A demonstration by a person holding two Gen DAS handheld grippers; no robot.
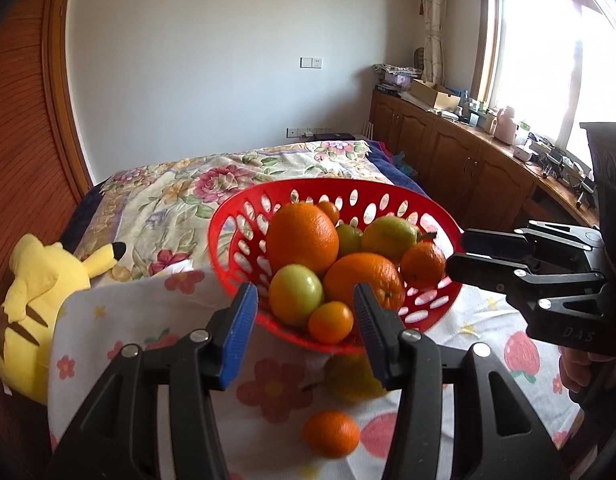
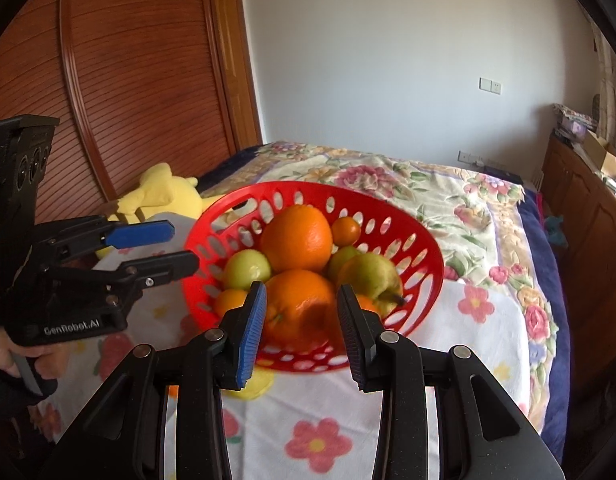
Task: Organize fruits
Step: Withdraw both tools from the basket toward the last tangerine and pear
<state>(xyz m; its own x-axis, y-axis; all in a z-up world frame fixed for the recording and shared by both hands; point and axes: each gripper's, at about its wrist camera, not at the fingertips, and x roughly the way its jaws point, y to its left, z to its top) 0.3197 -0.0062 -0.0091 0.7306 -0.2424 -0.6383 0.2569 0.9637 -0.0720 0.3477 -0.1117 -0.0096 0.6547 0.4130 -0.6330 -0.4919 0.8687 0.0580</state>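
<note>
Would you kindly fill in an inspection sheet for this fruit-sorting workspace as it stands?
Surface: flowered cloth spread over a bed with a floral quilt.
Job's things: red basket holding oranges, green fruits and small tangerines; loose tangerine and yellowish fruit lie on the cloth in front of it.
Clutter: yellow plush toy at the cloth's edge.
Grippers: left tool open and empty, in front of the basket; right tool shut, holding nothing.
Cables: nothing seen.
Surroundings: wooden cabinets under the window, their top crowded; wooden wardrobe beside the bed.
</note>
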